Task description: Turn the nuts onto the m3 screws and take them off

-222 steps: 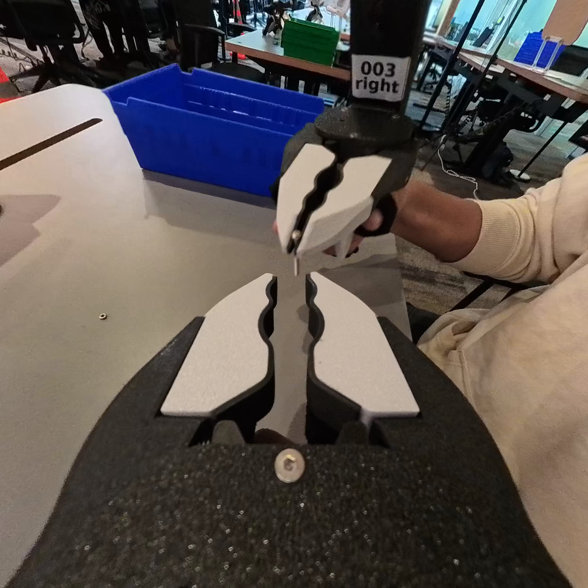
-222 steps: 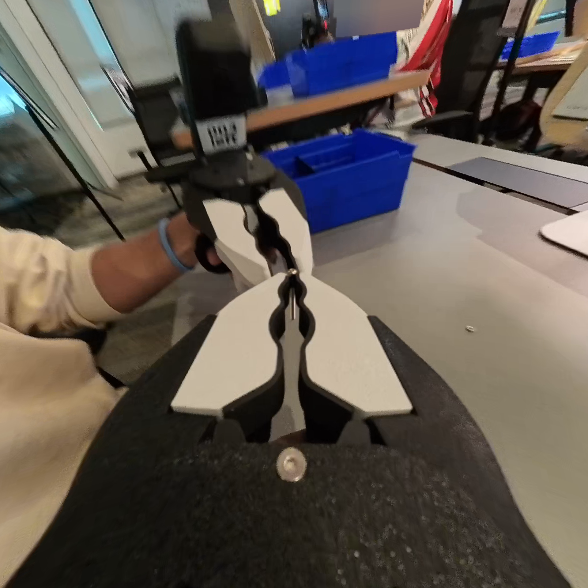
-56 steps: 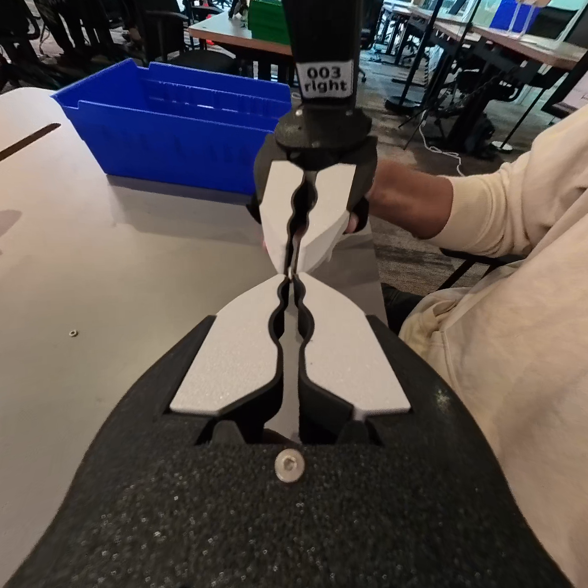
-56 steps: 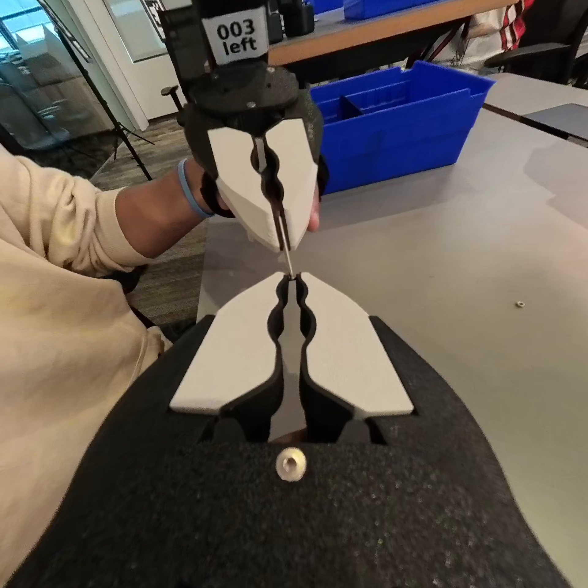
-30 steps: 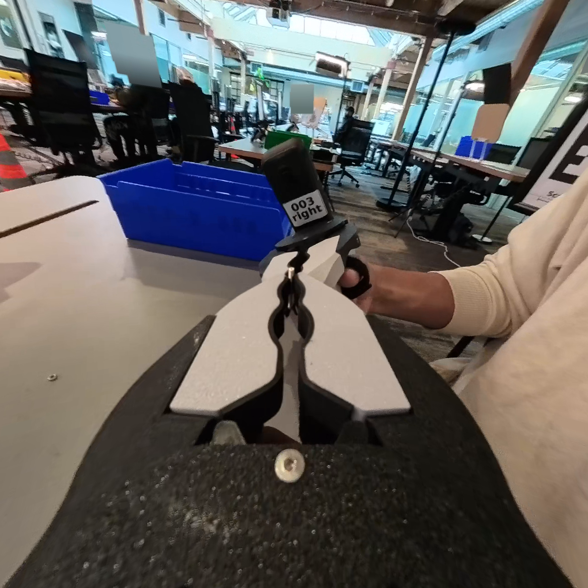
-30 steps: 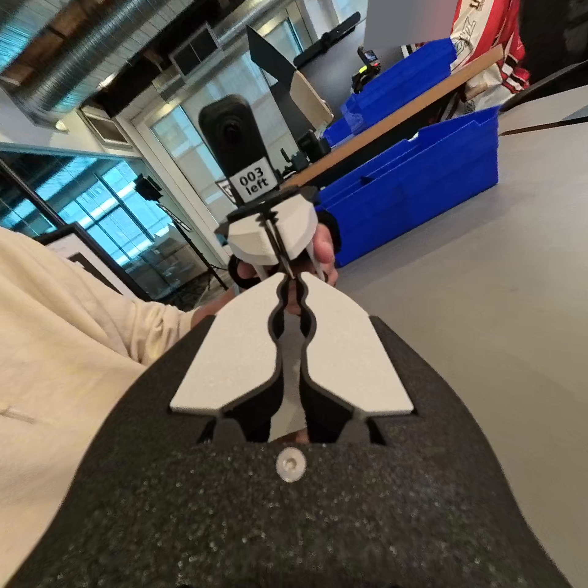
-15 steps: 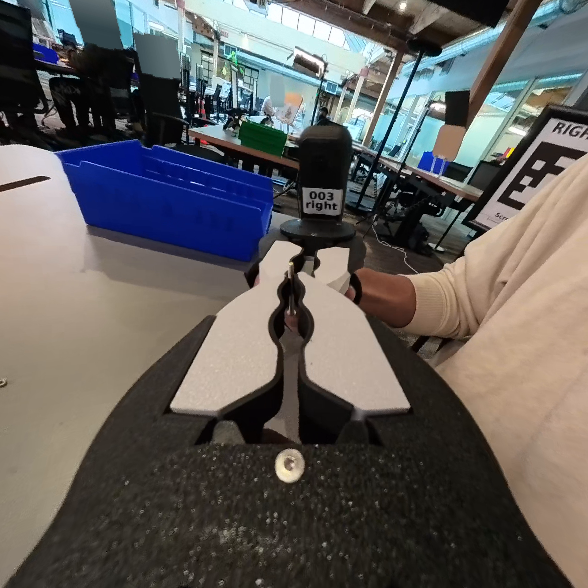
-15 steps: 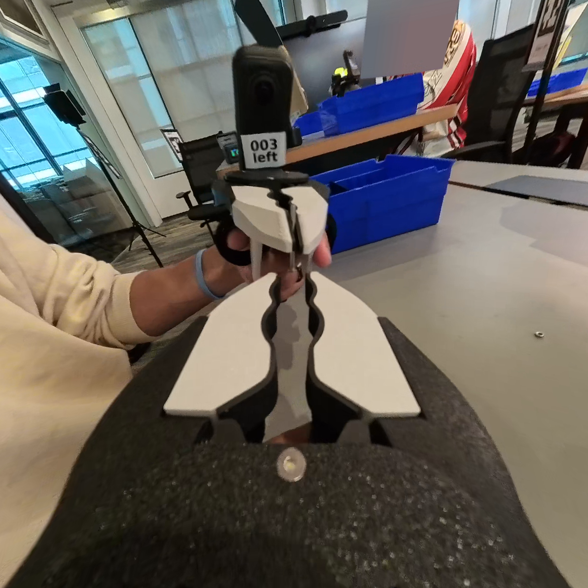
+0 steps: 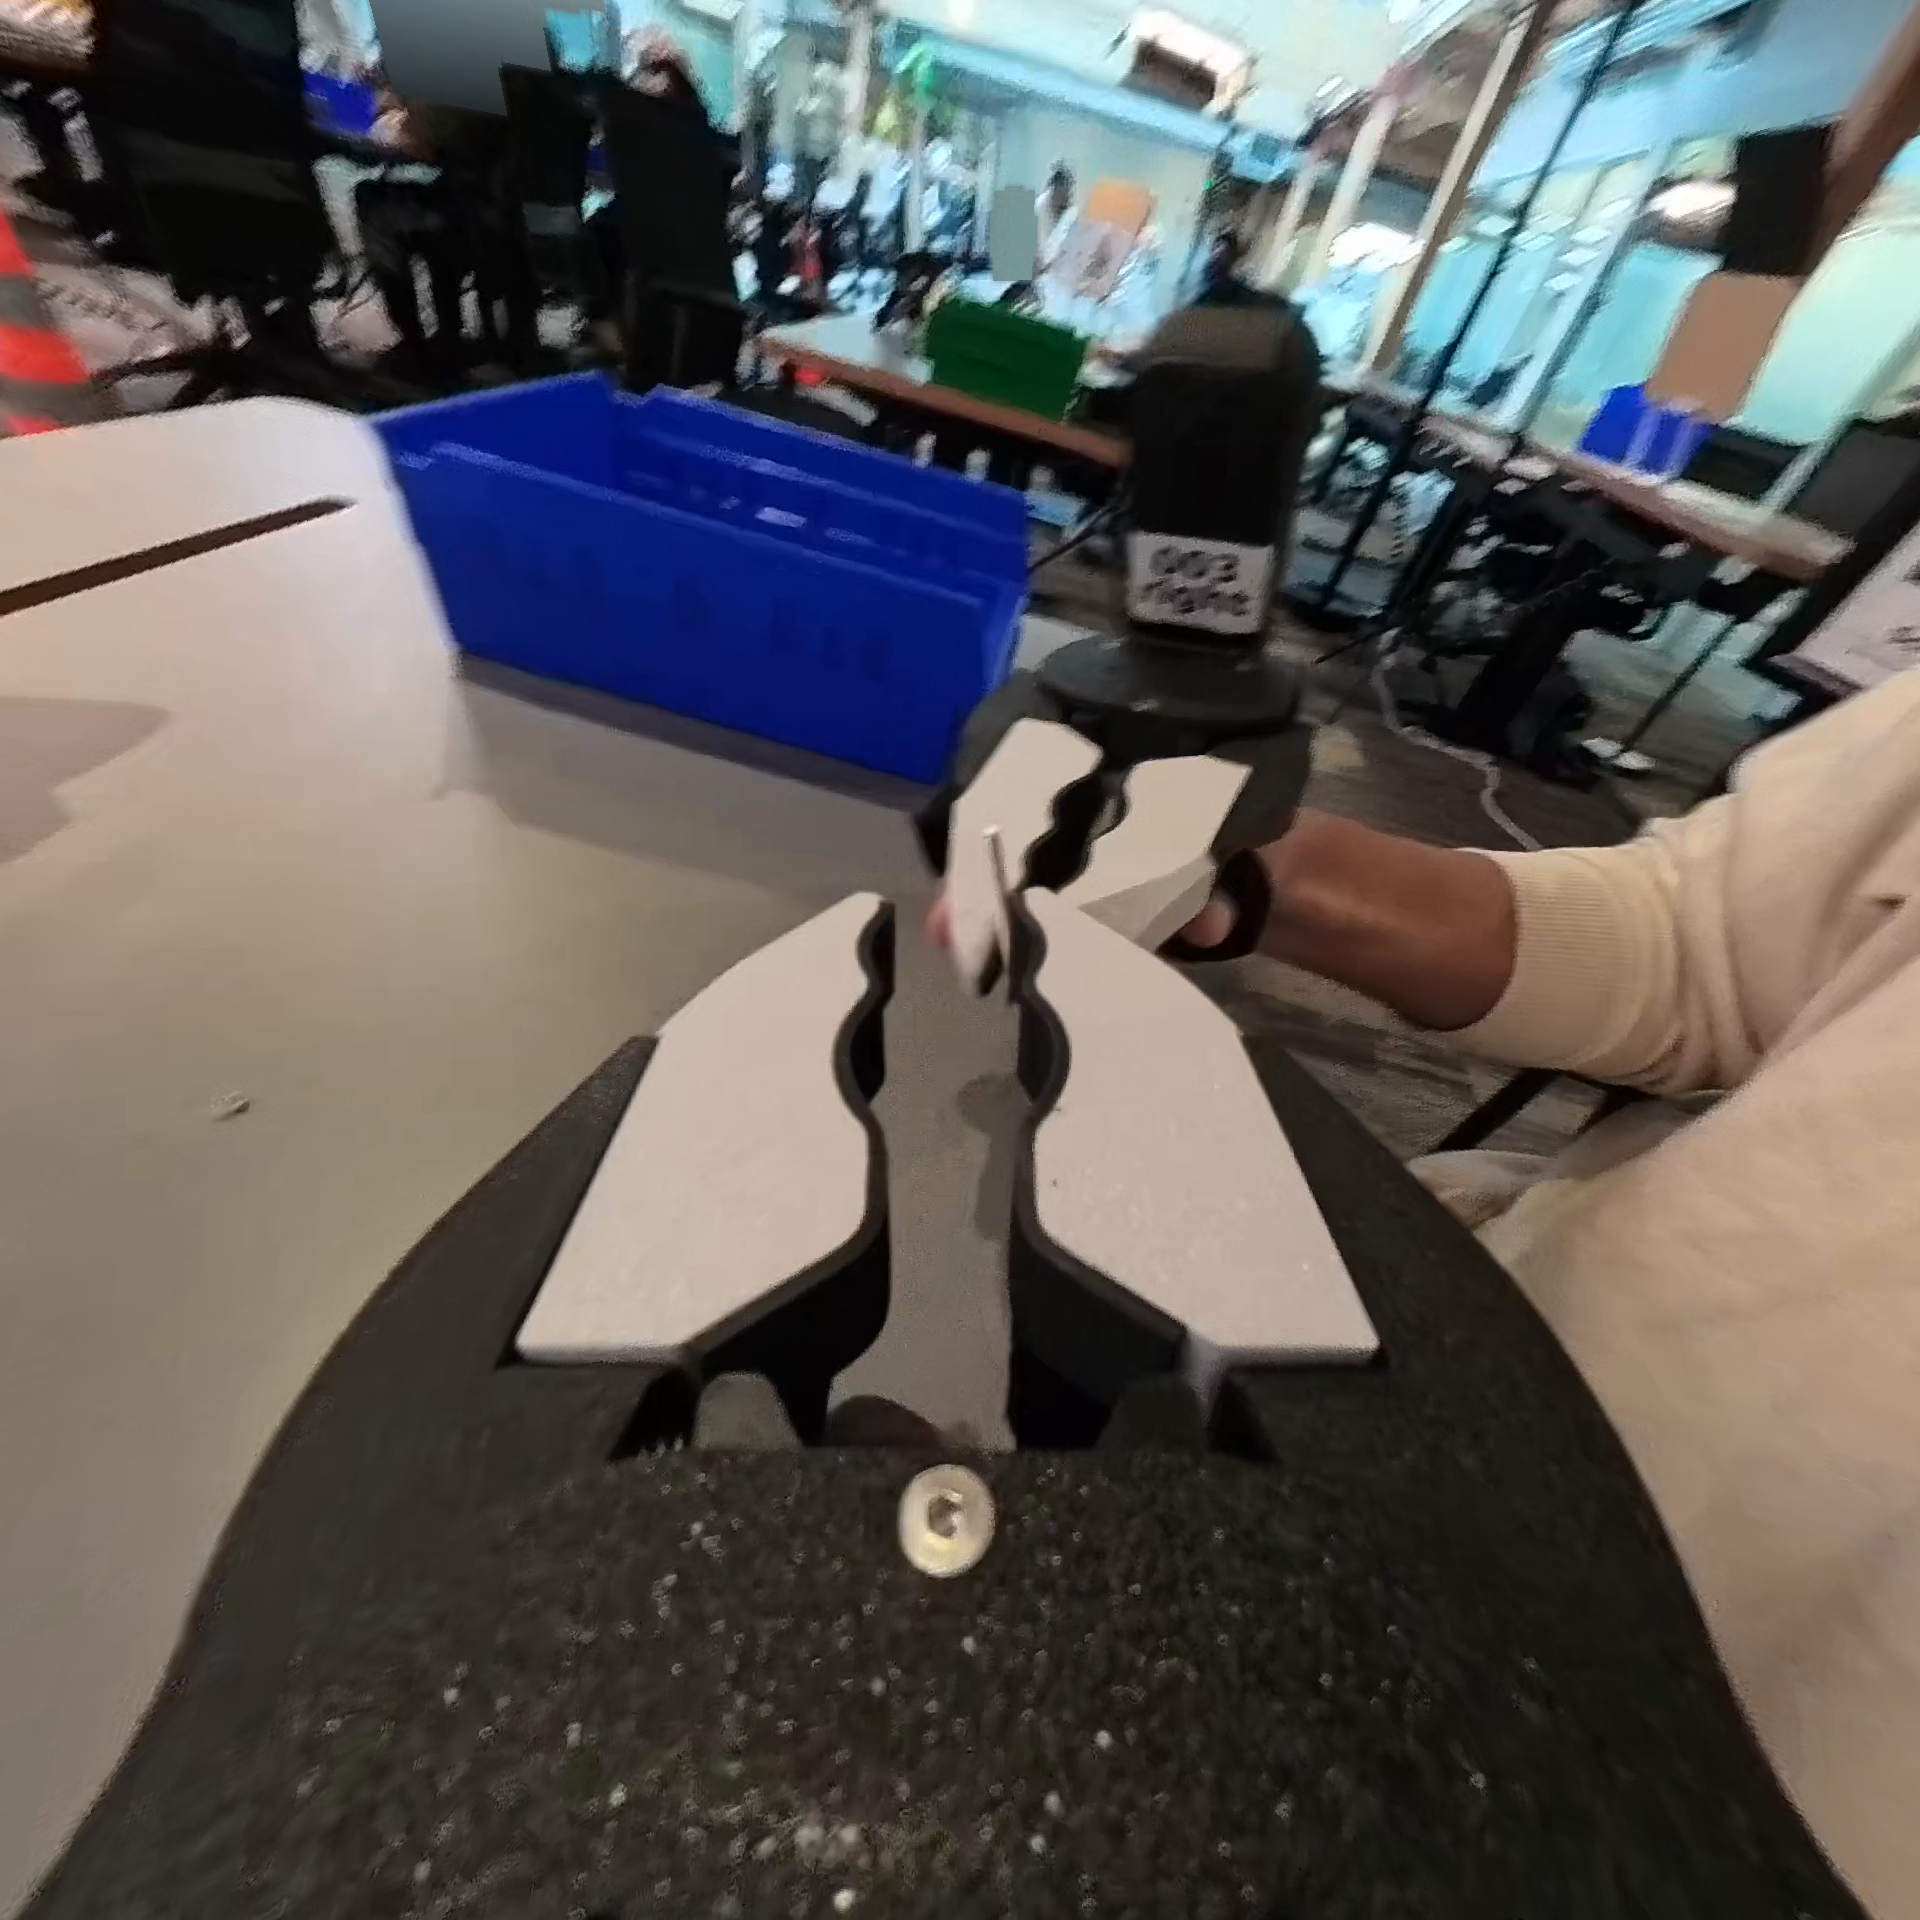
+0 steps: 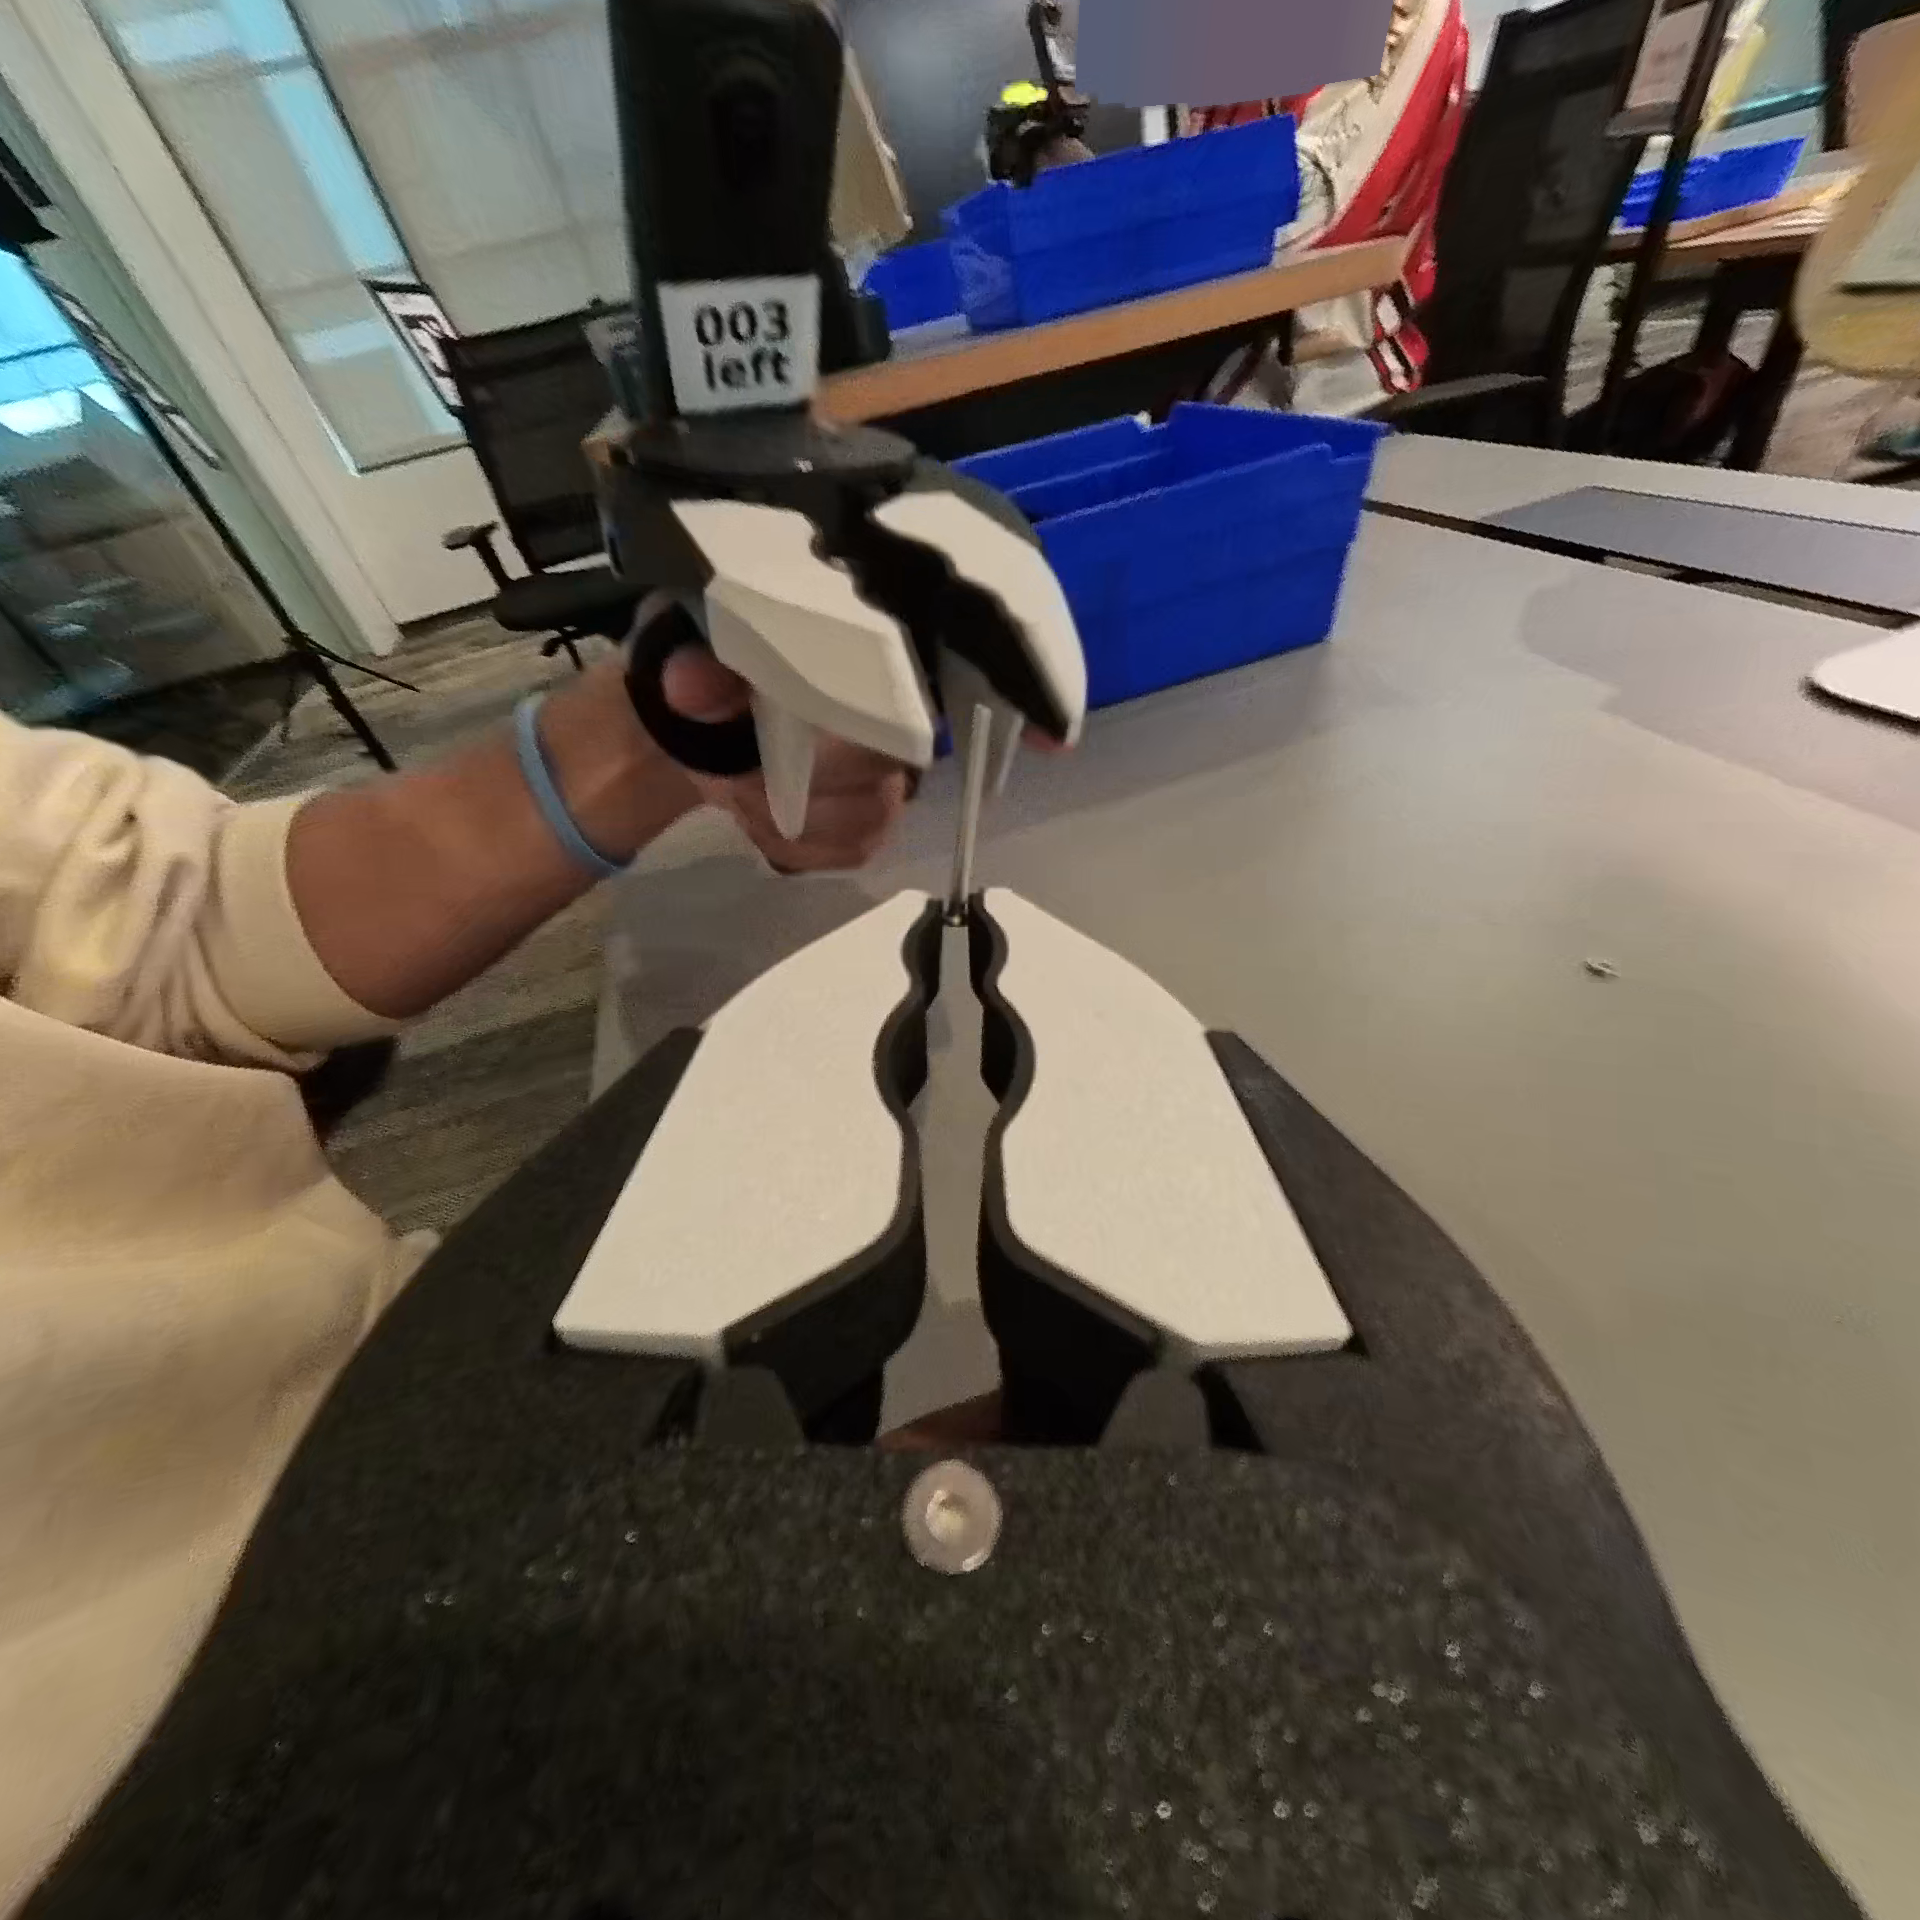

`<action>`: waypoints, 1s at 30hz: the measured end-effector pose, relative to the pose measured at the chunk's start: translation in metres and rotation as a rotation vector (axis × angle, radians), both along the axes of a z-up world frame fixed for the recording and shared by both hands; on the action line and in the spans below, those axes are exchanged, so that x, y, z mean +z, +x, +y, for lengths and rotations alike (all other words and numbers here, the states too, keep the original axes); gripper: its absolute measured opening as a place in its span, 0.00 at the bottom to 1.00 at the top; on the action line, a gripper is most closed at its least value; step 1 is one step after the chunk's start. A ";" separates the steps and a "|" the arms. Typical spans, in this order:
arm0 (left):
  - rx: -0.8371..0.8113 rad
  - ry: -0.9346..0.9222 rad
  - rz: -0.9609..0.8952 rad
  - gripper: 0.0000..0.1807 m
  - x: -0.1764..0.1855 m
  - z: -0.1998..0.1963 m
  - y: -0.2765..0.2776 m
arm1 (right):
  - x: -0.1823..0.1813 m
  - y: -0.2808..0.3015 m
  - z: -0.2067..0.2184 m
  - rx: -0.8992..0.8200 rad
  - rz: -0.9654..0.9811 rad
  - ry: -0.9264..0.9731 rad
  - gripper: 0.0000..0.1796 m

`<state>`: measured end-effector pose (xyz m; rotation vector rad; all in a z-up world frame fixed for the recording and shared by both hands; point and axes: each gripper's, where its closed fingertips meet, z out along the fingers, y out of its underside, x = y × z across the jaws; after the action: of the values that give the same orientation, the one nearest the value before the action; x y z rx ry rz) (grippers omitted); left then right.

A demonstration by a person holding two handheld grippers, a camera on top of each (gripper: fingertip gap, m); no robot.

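screw (image 10: 966, 805) upright, right hand-held gripper (image 10: 954, 914) pinching base

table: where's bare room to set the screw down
Free: the grey table between the blue bin, the dark mat and the loose nut. Crowded: the near edge, where the left gripper and right gripper meet around the screw.

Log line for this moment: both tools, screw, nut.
left tool: open | right tool: shut on screw, upright | nut: loose on table
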<state>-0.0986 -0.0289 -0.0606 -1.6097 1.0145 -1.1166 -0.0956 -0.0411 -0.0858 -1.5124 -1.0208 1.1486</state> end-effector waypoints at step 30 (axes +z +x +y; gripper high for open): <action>0.676 -0.039 0.132 0.00 -0.049 0.075 -0.064 | -0.011 0.045 0.027 -0.185 0.014 0.030 0.03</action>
<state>-0.1630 0.0456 -0.1091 -1.8741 0.4549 -0.5750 -0.0509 -0.0141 -0.0969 -1.5386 -0.8649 1.0082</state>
